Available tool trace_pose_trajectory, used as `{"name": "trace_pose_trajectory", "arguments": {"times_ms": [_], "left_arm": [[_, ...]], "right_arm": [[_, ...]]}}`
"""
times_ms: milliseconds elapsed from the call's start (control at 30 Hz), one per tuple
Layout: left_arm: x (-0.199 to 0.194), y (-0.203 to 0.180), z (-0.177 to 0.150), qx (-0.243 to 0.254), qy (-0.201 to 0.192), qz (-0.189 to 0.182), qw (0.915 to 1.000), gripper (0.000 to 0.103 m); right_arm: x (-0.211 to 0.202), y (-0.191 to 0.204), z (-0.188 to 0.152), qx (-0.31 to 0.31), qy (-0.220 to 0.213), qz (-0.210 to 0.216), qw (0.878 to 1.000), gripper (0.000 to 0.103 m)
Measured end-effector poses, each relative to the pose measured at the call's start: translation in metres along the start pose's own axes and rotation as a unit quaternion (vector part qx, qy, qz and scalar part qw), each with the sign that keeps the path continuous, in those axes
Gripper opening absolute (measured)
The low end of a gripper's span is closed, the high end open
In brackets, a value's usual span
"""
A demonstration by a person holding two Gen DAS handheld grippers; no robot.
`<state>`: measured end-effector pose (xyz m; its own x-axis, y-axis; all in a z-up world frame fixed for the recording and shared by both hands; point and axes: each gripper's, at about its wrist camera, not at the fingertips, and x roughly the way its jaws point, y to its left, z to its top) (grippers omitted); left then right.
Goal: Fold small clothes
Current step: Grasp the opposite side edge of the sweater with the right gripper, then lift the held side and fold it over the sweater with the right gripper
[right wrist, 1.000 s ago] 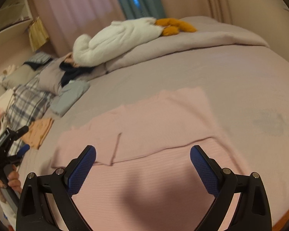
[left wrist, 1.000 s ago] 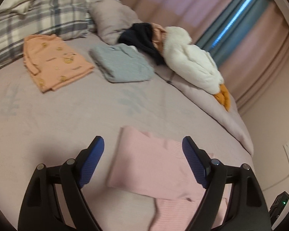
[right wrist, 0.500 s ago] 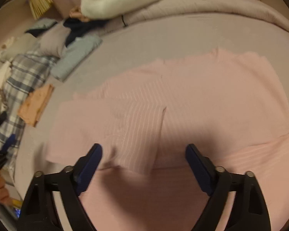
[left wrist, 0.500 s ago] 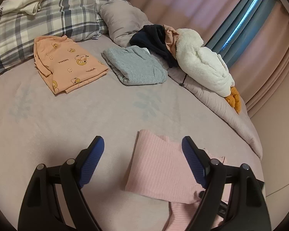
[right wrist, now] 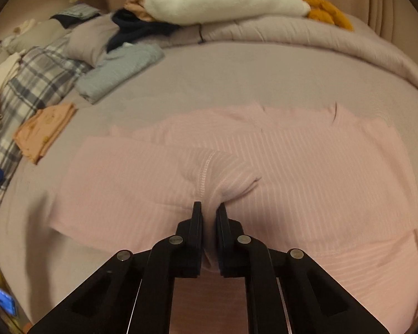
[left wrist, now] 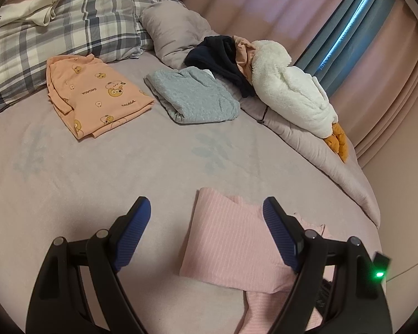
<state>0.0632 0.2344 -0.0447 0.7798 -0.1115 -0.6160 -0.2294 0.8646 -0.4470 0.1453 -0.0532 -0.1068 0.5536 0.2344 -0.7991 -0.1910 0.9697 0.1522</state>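
Left wrist view: the left gripper (left wrist: 206, 222) hovers released, its blue-padded fingers (left wrist: 132, 232) spread wide above the lilac bed (left wrist: 111, 172). A pink striped garment (left wrist: 231, 247) lies flat near the bed's near right edge, partly under the right-hand finger. Toward the far edge, a folded peach top (left wrist: 94, 97) with cartoon prints and a folded grey-blue garment (left wrist: 192, 100) lie side by side, apart from each other. Behind them are a plaid pillow (left wrist: 55, 36), a dark garment (left wrist: 223, 58) and a white plush duck (left wrist: 289, 89) on the rolled duvet.

Right wrist view: the right gripper (right wrist: 208, 208) is clenched on a pinched ridge of the pink striped garment (right wrist: 306, 172), which bunches up between its fingers; the rest spreads flat across the near half of the bed (right wrist: 250, 78). The peach top (right wrist: 44, 130) and grey-blue garment (right wrist: 119, 69) lie at the left edge.
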Motion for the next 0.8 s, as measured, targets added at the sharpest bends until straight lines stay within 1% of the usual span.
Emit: {"name": "trace_pose_trajectory", "arguments": {"times_ms": [100,233,400,600,733,800], "left_arm": [[0.0,-0.001,-0.001,0.001,0.003,-0.002,1.0,0.082],[0.001,-0.003,-0.002,0.005,0.008,0.001,1.0,0.082],[0.001,-0.002,-0.002,0.003,0.011,0.0,0.9999,0.082],[0.002,-0.003,-0.003,0.006,0.02,0.001,0.9998,0.082],[0.003,-0.004,-0.003,0.005,0.024,-0.001,0.9997,0.082],[0.004,-0.006,-0.003,0.01,0.034,-0.004,0.9994,0.082]], "right_arm": [[-0.021,0.002,0.007,-0.012,-0.023,0.013,1.0,0.01],[-0.05,0.01,0.026,-0.03,-0.054,0.031,0.998,0.01],[-0.07,0.024,0.051,-0.047,-0.083,0.044,0.994,0.01],[-0.093,0.031,0.07,-0.067,-0.122,0.032,0.99,0.01],[-0.107,0.029,0.08,-0.07,-0.135,0.028,0.988,0.009],[-0.113,0.026,0.083,-0.068,-0.141,0.025,0.987,0.009]]}}
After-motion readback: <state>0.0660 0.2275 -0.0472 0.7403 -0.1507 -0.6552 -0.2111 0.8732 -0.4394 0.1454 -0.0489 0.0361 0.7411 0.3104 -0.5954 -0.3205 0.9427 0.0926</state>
